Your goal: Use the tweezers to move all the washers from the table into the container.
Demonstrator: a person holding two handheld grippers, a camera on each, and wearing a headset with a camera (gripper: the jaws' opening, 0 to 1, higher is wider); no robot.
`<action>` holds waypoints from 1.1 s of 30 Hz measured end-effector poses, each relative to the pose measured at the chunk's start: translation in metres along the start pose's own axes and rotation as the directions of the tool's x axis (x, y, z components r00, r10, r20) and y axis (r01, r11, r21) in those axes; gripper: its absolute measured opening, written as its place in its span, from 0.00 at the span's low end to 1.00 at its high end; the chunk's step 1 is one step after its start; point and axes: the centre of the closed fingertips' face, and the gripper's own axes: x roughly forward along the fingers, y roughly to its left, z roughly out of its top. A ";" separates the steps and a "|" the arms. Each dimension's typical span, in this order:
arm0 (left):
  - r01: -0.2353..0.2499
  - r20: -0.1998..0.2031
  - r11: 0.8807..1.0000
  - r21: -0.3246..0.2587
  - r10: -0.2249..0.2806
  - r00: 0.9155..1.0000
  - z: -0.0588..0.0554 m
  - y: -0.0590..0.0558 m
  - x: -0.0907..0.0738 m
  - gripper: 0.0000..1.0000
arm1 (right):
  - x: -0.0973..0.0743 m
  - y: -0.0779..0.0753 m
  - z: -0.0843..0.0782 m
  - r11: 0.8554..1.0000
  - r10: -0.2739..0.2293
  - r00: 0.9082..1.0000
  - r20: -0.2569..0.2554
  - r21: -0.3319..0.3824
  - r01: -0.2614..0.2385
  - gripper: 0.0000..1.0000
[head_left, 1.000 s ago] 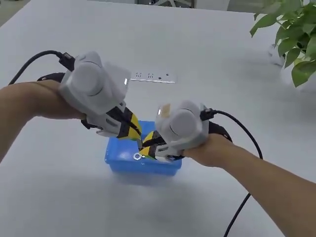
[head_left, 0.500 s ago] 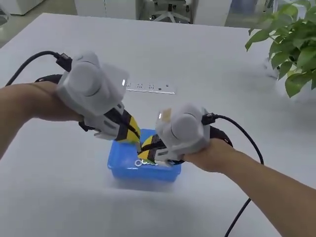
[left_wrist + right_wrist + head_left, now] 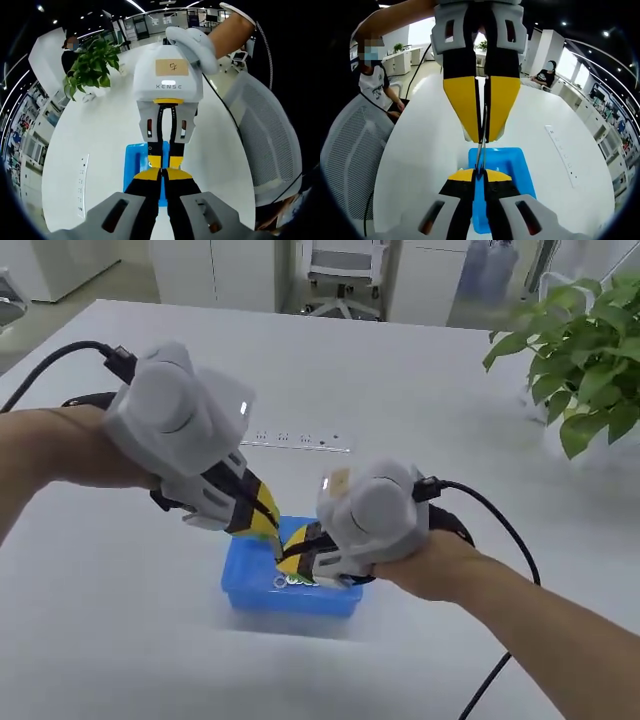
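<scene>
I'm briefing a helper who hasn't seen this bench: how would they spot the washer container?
On the broad white table, look under where the left gripper and right gripper meet tip to tip. There sits a small rectangular blue plastic container; unlike the flat white power strip behind it, it has raised walls.

Blue container (image 3: 250, 592), white table (image 3: 420, 400), green plant (image 3: 580, 370), silver tweezers (image 3: 481, 132) — left gripper (image 3: 265, 530) and right gripper (image 3: 288, 562) pale grey, their jaws yellow and black.
</scene>
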 end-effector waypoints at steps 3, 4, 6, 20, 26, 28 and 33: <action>0.002 -0.001 1.000 0.003 -0.002 1.000 0.002 -0.005 -0.001 0.06 | -0.003 0.005 0.001 1.000 -0.002 1.000 -0.003 -0.005 0.002 0.08; 0.003 0.000 1.000 0.005 -0.003 1.000 0.003 -0.008 -0.002 0.06 | -0.004 0.007 0.001 1.000 -0.003 1.000 -0.004 -0.007 0.003 0.08; 0.002 0.004 1.000 0.007 -0.002 1.000 0.005 -0.011 -0.003 0.06 | -0.007 0.010 0.001 1.000 -0.004 1.000 -0.007 -0.010 0.004 0.08; -0.002 0.008 1.000 0.025 0.002 1.000 0.004 -0.035 0.000 0.06 | -0.012 0.032 -0.005 0.999 -0.009 0.999 -0.044 -0.040 0.007 0.07; 0.002 -0.004 0.999 0.032 -0.002 1.000 -0.003 -0.044 0.006 0.06 | -0.012 0.040 -0.012 0.999 0.001 0.998 -0.068 -0.046 -0.004 0.06; 0.005 -0.006 1.000 0.030 -0.005 1.000 -0.006 -0.045 0.008 0.06 | -0.012 0.043 -0.015 0.999 0.007 0.997 -0.078 -0.052 -0.011 0.06; 0.012 0.000 1.000 0.019 -0.012 1.000 -0.010 -0.050 0.013 0.06 | -0.010 0.048 -0.021 0.998 0.016 0.995 -0.099 -0.060 -0.023 0.06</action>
